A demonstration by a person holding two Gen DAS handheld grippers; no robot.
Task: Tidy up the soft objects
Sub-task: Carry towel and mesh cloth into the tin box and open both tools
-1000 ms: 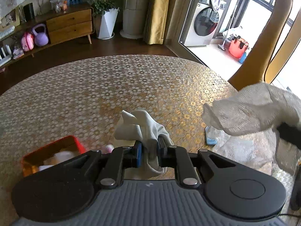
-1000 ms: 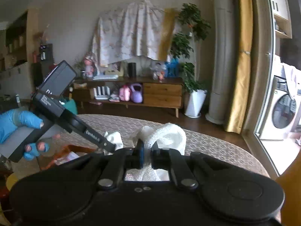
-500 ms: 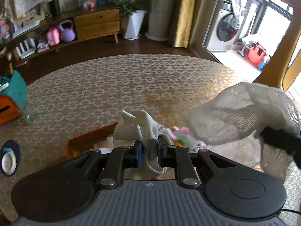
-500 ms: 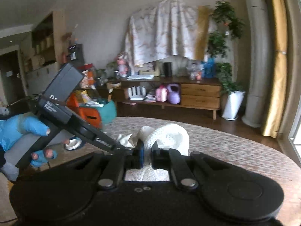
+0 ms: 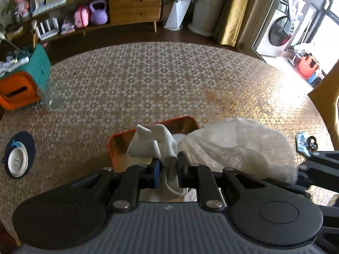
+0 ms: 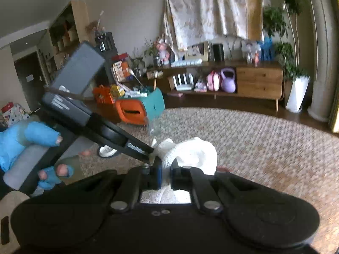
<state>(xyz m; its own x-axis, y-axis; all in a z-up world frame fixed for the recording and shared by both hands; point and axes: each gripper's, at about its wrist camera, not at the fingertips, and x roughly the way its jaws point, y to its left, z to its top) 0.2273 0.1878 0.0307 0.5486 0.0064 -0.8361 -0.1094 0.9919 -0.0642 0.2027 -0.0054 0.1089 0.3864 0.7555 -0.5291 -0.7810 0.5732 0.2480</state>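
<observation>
Since a second ago, your two grippers have swung left across the table: the orange tray, then at the lower left of the left wrist view, now sits straight ahead under your left gripper, and the mesh cloth has come in from the right to hang beside it.

Your left gripper points forward and down, jaws narrow, pinching a smooth, pale grey cloth that stands up in crumpled folds above the tray. Your right gripper is likewise closed narrowly, clamping the white open-weave mesh cloth, which bunches into a rounded puff ahead of its fingers. Your left hand, in a blue glove, grips its handle at the left of the right wrist view.

Both cloths hang close together over the tray. The tabletop is a woven, honeycomb-patterned mat. A white dish on a dark round coaster lies well to the left.
</observation>
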